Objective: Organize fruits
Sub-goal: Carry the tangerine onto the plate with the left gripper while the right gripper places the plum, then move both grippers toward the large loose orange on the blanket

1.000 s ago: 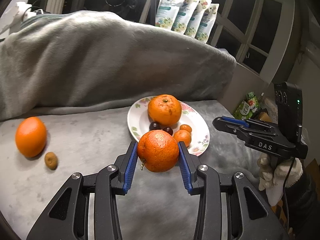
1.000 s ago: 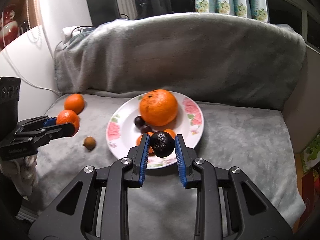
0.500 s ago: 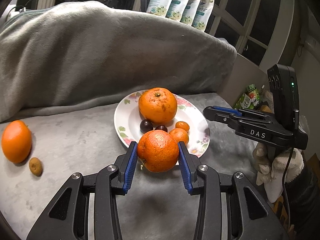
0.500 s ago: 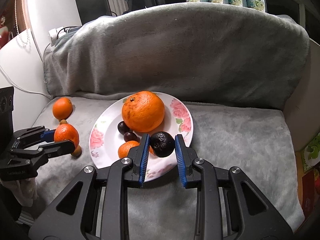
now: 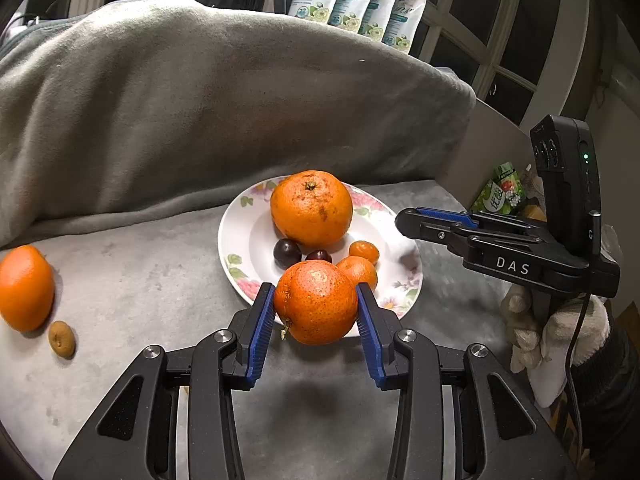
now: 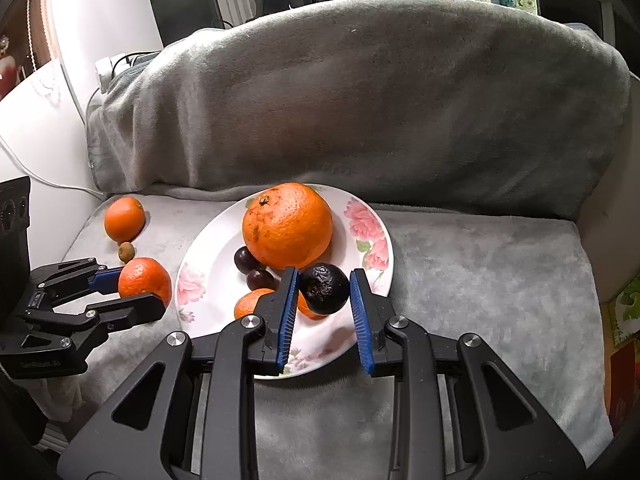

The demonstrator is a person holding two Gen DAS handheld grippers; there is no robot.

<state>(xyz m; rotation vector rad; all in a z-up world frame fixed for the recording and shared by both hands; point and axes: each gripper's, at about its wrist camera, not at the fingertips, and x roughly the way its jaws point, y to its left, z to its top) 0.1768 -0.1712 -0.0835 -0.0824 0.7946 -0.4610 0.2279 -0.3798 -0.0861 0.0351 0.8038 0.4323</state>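
Observation:
My left gripper (image 5: pixel 316 322) is shut on an orange tangerine (image 5: pixel 316 302), held just over the near rim of a white flowered plate (image 5: pixel 236 240). The plate carries a big orange (image 5: pixel 311 208), two dark plums (image 5: pixel 287 253) and two small mandarins (image 5: pixel 358 270). My right gripper (image 6: pixel 323 312) is shut on a wrinkled black fruit (image 6: pixel 324 289), above the plate's (image 6: pixel 372 240) front part. In the right wrist view the left gripper (image 6: pixel 136 292) with its tangerine (image 6: pixel 144 280) hangs at the plate's left edge. The right gripper (image 5: pixel 436 220) shows from the side at the plate's right.
A loose orange (image 5: pixel 25 288) and a small brown fruit (image 5: pixel 61 339) lie on the grey cushion (image 5: pixel 140 272) to the plate's left. A grey blanket (image 5: pixel 220 100) covers the backrest behind. Snack packs (image 5: pixel 360 0) stand on the sill. A gloved hand (image 5: pixel 560 328) holds the right gripper.
Both grippers have come nearer the plate with their fruits still held, and the plate now looms larger below them. The loose orange and brown fruit slid toward the left edge of the left wrist view.

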